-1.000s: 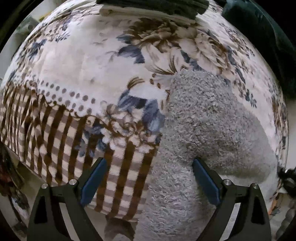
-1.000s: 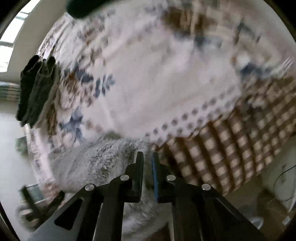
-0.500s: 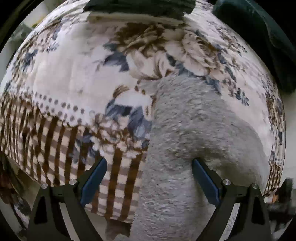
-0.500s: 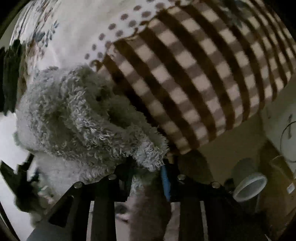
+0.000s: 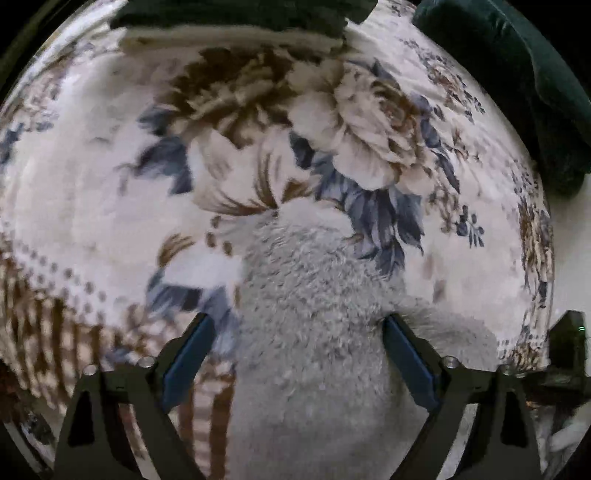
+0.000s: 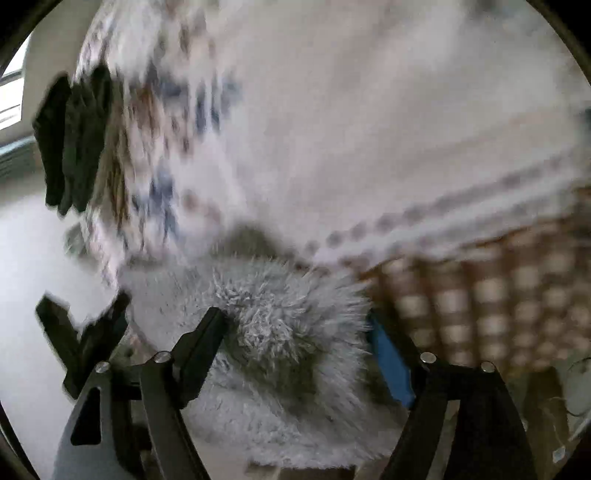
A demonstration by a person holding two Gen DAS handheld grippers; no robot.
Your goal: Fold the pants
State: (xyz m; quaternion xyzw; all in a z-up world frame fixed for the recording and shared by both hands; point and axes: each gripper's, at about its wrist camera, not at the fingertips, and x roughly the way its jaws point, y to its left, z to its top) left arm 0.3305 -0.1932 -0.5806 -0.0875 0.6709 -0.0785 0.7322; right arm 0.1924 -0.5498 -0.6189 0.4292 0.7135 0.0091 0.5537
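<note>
The fuzzy grey pants (image 5: 314, 314) lie on a floral blanket (image 5: 110, 184) and hang over its near edge. My left gripper (image 5: 295, 332) is open, its jaws wide on either side of the grey fabric. In the right wrist view the pants (image 6: 273, 325) are bunched between the spread jaws of my right gripper (image 6: 295, 332), which is open; the view is motion-blurred. The other gripper shows at the left of the right wrist view (image 6: 81, 332).
The blanket has a brown checked border (image 6: 498, 295) at its near edge. Dark folded clothes (image 6: 74, 136) lie at the blanket's far side, also seen in the left wrist view (image 5: 229, 14). A dark green cushion (image 5: 535, 92) sits at the right.
My right gripper was shut on the pants half a second ago and has opened. The left gripper stayed open and moved forward over the pants.
</note>
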